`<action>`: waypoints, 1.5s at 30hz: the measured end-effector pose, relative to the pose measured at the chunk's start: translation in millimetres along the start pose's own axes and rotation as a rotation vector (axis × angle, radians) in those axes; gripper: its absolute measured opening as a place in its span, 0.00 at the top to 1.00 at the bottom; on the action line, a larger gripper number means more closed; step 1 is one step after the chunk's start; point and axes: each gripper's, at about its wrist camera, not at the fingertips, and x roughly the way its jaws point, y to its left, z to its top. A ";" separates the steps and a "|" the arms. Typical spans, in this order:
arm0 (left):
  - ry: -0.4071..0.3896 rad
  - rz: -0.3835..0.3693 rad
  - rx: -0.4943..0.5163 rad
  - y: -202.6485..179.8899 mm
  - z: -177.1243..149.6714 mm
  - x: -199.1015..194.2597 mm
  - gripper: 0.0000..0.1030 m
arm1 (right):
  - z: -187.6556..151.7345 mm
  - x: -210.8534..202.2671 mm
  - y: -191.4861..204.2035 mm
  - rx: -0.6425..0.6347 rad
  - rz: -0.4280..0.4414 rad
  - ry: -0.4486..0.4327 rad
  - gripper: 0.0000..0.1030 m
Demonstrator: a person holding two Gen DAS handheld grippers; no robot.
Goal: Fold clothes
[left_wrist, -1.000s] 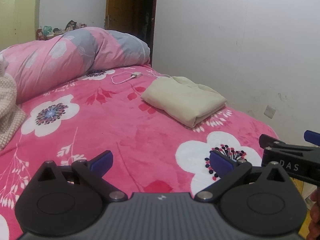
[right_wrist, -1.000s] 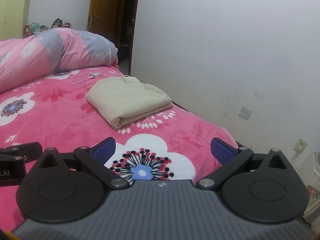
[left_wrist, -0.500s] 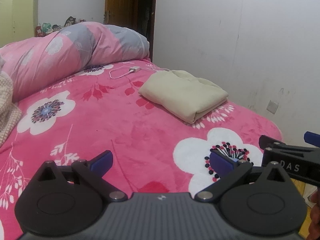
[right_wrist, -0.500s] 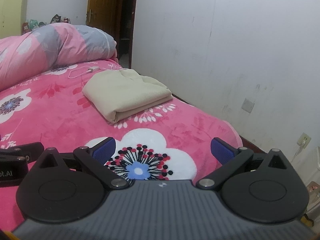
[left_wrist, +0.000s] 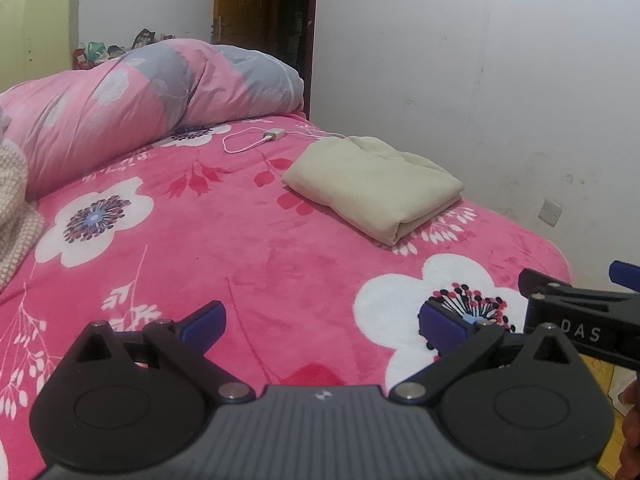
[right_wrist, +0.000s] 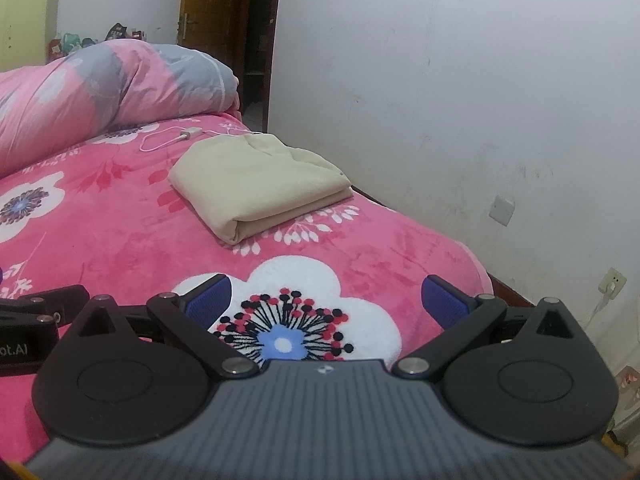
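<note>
A cream garment lies folded into a neat rectangle on the pink flowered bedspread, near the wall side of the bed. My left gripper hovers open over the bed's near end, well short of the garment, nothing between its blue pads. My right gripper is open too, empty, above a white flower print. Each gripper shows at the other view's edge. A knitted beige cloth lies at the far left.
A rolled pink-and-grey duvet fills the head of the bed. A white charger and cable lie beyond the garment. The white wall runs along the right, with a socket low down. A brown door stands behind.
Both views have shifted slightly, drawing back and tilting, so the folded garment sits a little farther up the frame. Both grippers stay open and empty. The garment has not moved.
</note>
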 end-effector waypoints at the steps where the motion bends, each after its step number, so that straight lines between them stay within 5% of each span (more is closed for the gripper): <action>1: 0.000 0.000 0.000 0.4 0.1 -0.2 0.00 | 0.3 -0.2 0.4 -0.001 0.000 -0.001 0.01; 45: -0.015 0.008 -0.006 5.7 0.4 -7.9 0.00 | 4.7 -6.7 9.5 -0.031 -0.002 -0.018 0.01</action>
